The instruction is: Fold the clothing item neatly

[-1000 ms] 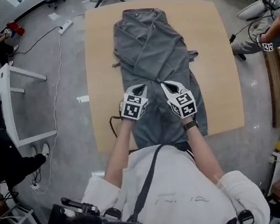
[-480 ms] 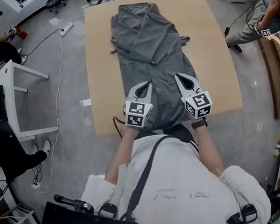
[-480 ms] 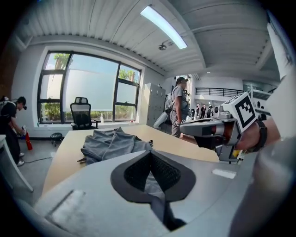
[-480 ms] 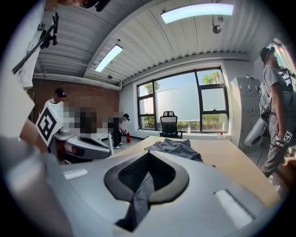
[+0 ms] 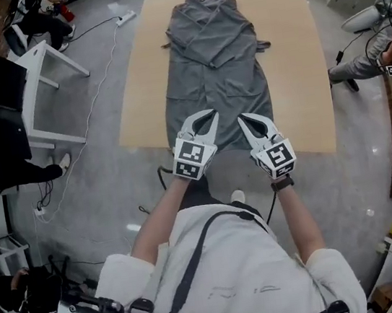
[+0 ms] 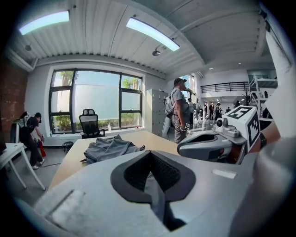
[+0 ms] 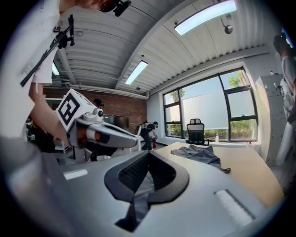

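The garment [image 5: 215,62] looks soft, light and floppy, trailing ahead of the jaws. The left gripper [image 5: 203,118] and right gripper [image 5: 251,122] are clamped on its hem, 2 sensible holds.

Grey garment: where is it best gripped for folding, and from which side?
The near hem, at two spread points, from the table's near edge: the grey garment lies flat lengthwise, collar far. The left gripper and right gripper are shut on cloth there.

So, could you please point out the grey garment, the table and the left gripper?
grey garment [image 5: 215,62]: head view, middle of the spread cloth.
table [image 5: 296,71]: head view, bare top to the right of the garment.
left gripper [image 5: 207,119]: head view, fingertips, shut on the garment.
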Motion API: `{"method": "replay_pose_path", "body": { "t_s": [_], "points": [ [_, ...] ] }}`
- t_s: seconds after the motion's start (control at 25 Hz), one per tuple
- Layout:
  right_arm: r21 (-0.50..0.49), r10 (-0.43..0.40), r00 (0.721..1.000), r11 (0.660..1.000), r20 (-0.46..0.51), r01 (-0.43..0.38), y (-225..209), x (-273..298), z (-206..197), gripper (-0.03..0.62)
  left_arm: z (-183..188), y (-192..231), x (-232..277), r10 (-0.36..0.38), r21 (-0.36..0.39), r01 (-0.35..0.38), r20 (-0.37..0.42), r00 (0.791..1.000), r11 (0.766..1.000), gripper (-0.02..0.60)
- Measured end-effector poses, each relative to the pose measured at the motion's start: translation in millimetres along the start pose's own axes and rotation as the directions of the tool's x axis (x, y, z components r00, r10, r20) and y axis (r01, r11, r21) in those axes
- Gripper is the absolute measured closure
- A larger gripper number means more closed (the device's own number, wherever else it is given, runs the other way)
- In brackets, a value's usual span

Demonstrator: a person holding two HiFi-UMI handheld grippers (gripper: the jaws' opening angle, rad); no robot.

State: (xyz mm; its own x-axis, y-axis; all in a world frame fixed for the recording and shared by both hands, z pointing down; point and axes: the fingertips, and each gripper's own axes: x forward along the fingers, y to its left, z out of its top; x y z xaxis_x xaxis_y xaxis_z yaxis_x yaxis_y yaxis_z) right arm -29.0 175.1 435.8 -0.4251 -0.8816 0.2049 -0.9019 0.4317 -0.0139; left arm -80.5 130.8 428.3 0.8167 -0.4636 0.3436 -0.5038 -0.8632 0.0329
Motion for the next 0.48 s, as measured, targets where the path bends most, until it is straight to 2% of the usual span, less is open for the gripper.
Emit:
{"method": "replay_pose_path", "body": {
  "t_s": [0.08, 0.16, 0.28, 0.4, 0.48],
  "points": [
    [-0.007, 0.068, 0.998, 0.998, -0.004, -0.068, 13.8, -15.5, 1.5, 0.589, 11.5, -18.9, -10.2, 0.008, 0.016, -0.008, 0.003, 1.0, 1.0, 0.58],
    [0.03, 0.083, 0.997, 0.996, -0.003, -0.083, 26.1, -31.9, 2.7, 0.589, 11.4, -31.5, -23.4, 0.03, 0.046, -0.029, -0.016, 0.999, 0.999, 0.58],
    [0.038, 0.061, 0.998, 0.997, 0.006, -0.061, 41.0, -49.2, 10.8, 0.589, 10.2, -34.7, -41.9, 0.087, 0.067, -0.086, -0.013, 0.996, 0.994, 0.58],
    [0.012, 0.024, 1.0, 1.0, 0.014, -0.024, 48.4, -54.3, 11.0, 0.589, 2.5, -24.3, -57.1, 0.145, 0.041, -0.146, 0.016, 0.989, 0.988, 0.58],
    [0.069, -0.028, 0.999, 0.997, 0.021, 0.027, 45.3, -57.6, 0.7, 0.589, -11.4, -17.4, -66.9, 0.175, 0.012, -0.175, 0.022, 0.984, 0.984, 0.58]
  ]
}}
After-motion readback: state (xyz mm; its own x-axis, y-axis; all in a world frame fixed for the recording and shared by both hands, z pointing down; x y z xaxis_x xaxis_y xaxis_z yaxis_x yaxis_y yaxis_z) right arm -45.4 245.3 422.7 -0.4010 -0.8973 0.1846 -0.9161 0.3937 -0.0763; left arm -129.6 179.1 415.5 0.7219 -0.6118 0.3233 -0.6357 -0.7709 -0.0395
